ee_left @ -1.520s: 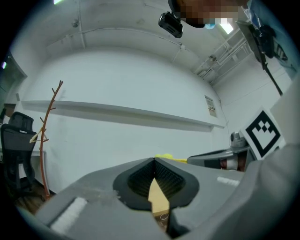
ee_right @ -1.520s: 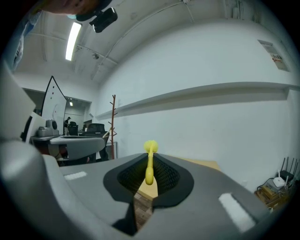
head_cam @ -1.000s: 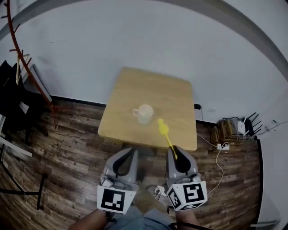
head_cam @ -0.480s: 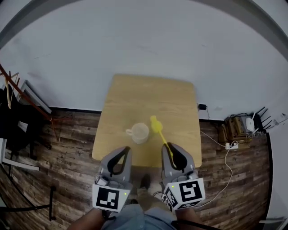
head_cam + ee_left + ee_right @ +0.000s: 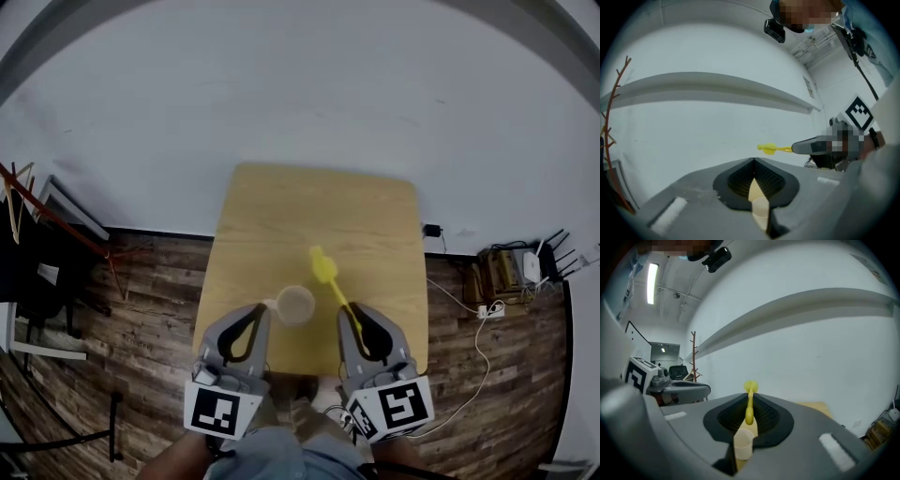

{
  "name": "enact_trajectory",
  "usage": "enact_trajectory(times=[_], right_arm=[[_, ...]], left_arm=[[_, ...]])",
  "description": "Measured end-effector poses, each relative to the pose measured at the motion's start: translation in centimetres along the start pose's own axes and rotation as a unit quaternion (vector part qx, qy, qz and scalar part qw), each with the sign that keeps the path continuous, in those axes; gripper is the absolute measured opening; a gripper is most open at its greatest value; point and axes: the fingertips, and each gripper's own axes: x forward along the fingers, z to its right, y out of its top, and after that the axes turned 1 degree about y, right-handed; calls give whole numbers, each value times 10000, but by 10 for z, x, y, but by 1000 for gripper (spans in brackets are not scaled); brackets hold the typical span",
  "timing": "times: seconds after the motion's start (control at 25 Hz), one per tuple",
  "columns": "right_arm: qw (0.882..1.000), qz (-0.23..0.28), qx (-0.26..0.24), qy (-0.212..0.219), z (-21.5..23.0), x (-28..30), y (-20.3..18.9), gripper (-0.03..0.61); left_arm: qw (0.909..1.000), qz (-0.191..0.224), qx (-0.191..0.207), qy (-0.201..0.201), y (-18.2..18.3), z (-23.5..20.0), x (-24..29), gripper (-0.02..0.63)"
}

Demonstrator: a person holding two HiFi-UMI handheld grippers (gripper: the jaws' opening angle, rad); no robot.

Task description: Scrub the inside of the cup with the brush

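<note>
A pale cup [image 5: 295,305] with its handle to the left stands near the front edge of the wooden table [image 5: 281,211]. Just left of the cup, my left gripper [image 5: 260,309] is shut with nothing between its fingers, as the left gripper view shows too [image 5: 753,160]. My right gripper [image 5: 350,313] is shut on the thin handle of the yellow brush [image 5: 324,268]. The brush points forward and left, its head over the table just beyond the cup. In the right gripper view the brush [image 5: 750,387] sticks out past the right gripper [image 5: 749,398]. The cup is hidden in both gripper views.
A white wall rises behind the table. A dark wooden floor [image 5: 141,281] surrounds it. A coat stand [image 5: 56,211] and dark chairs stand at the left. Cables and boxes [image 5: 497,277] lie at the right. From the left gripper view I see the brush [image 5: 767,149] and the right gripper [image 5: 813,146].
Both grippers and the brush have come forward to the table's front edge. The cup now sits right by the left gripper's tips, and the brush head hangs over the tabletop.
</note>
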Motion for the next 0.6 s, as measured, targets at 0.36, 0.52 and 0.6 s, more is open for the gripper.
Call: enact_trajectory(times=[0.36,0.52,0.6], right_arm=[[9969,-579,106,-516,11,27,-48,40],[9932,-884,156,-744,6,32,-77,41],[9904,-1011,191,-921,7,30,-88,40]], left_arm=[[9929,-401,-289,-1083,-72,-28,25,18],[9817,-454,-254,-1832,-106,-35,34,34],[9711,-373,-173,-2353,-117,-32,38,91]])
